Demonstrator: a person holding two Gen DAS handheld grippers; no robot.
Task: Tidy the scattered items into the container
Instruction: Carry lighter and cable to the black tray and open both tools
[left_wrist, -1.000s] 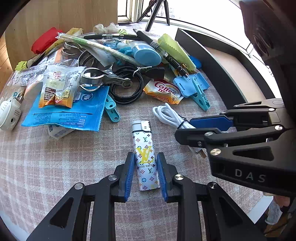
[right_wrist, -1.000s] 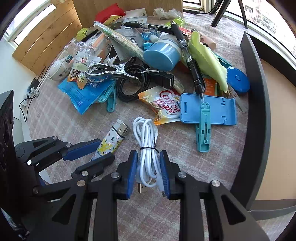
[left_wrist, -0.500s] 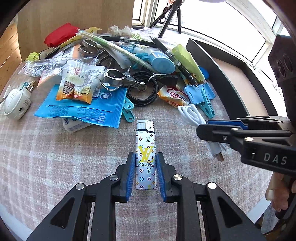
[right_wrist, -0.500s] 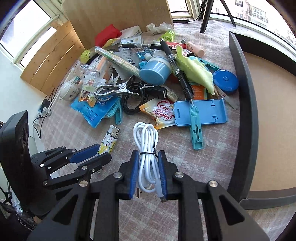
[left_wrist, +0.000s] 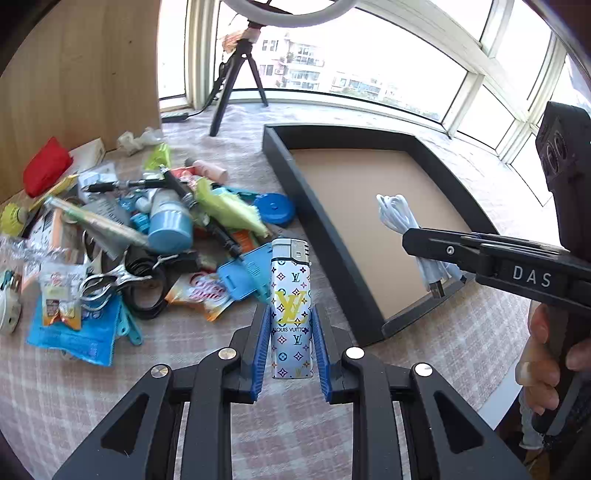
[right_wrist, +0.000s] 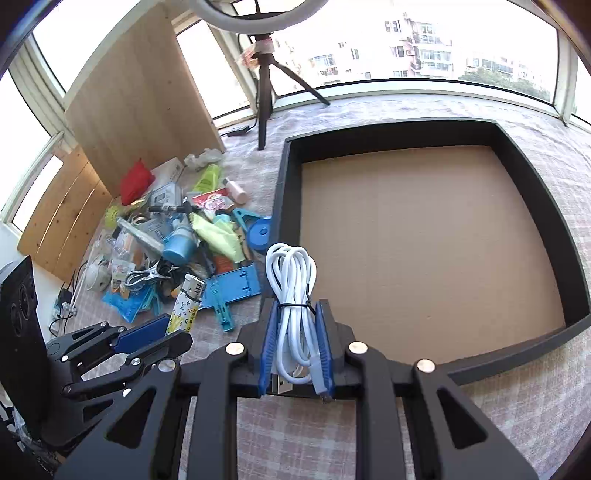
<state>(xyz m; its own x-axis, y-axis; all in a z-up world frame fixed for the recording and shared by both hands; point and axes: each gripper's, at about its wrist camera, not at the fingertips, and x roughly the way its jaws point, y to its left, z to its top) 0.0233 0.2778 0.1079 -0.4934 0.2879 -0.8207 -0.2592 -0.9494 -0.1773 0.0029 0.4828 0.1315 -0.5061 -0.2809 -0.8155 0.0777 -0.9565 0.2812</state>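
Item: right gripper (right_wrist: 297, 343), fingers clamped on a bundled white USB cable (right_wrist: 291, 280), long axis along them, above the near-left corner of the shallow black cardboard-floored tray (right_wrist: 569, 328); left gripper (left_wrist: 288, 350) gripped a monogrammed lighter (left_wrist: 291, 306), farther left over the desk (left_wrist: 110, 387).

My matt black plastic fingers (left_wrist: 258, 343) pinch a glossy patterned lighter (left_wrist: 291, 306); beyond, a black-walled tray's (right_wrist: 284, 192) matt cardboard floor.

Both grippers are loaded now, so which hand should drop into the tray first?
Right, probably. The right gripper holds the white cable already over the black tray, as the left wrist view shows; the left gripper with the lighter is short of the near wall.
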